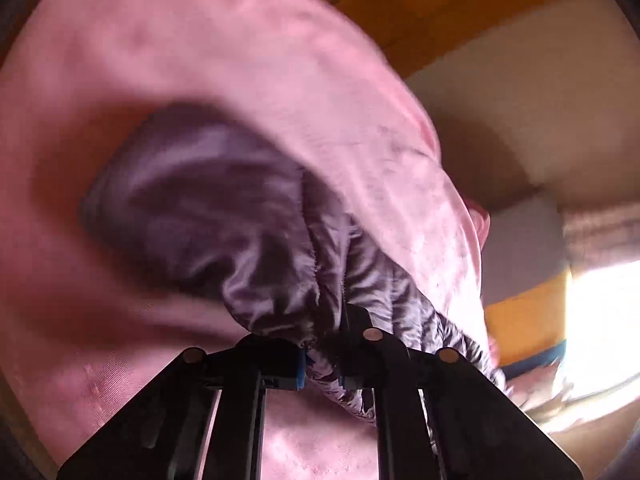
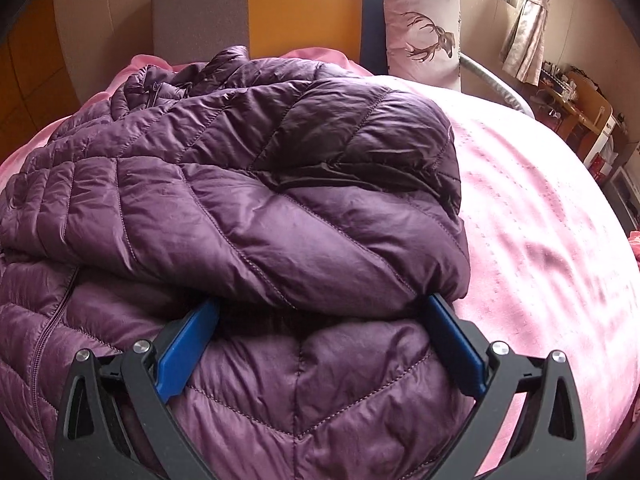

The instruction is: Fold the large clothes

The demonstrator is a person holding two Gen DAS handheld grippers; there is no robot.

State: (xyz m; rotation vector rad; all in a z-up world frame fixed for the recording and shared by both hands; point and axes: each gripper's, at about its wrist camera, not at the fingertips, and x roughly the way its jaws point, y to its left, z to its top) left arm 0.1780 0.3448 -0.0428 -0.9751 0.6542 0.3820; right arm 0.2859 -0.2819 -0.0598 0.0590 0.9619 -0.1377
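- Left wrist view: a pink bedspread [image 1: 200, 60] fills most of the blurred picture, with an orange and beige wall [image 1: 460, 8] above it and bright window light at the right edge.
- The left gripper [image 1: 322, 364] points down at the bed, its black arms drawn close together. The fingers [image 1: 301, 372] are pinched almost fully closed on a gathered purple edge of the jacket [image 1: 224, 224], which bunches up just ahead of them over the bedspread.
- Right wrist view: sharp and wider. The purple quilted jacket [image 2: 248, 184] lies on the bedspread [image 2: 540, 220], one half folded over the other, its zip running down the left side.
- Behind stand a grey, orange and blue headboard [image 2: 296, 12], a pillow with a deer print [image 2: 424, 28], a curtain [image 2: 528, 20] at the window and a cluttered wooden desk [image 2: 580, 108] on the right.
- The right gripper [image 2: 320, 344] tilts down over the near end of the jacket. Its blue fingers [image 2: 188, 348] are spread as wide as they go, astride the padded fabric, their tips against the fold's edge.
- Only this view shows the whole jacket and the room; only the left one shows the pinched edge.
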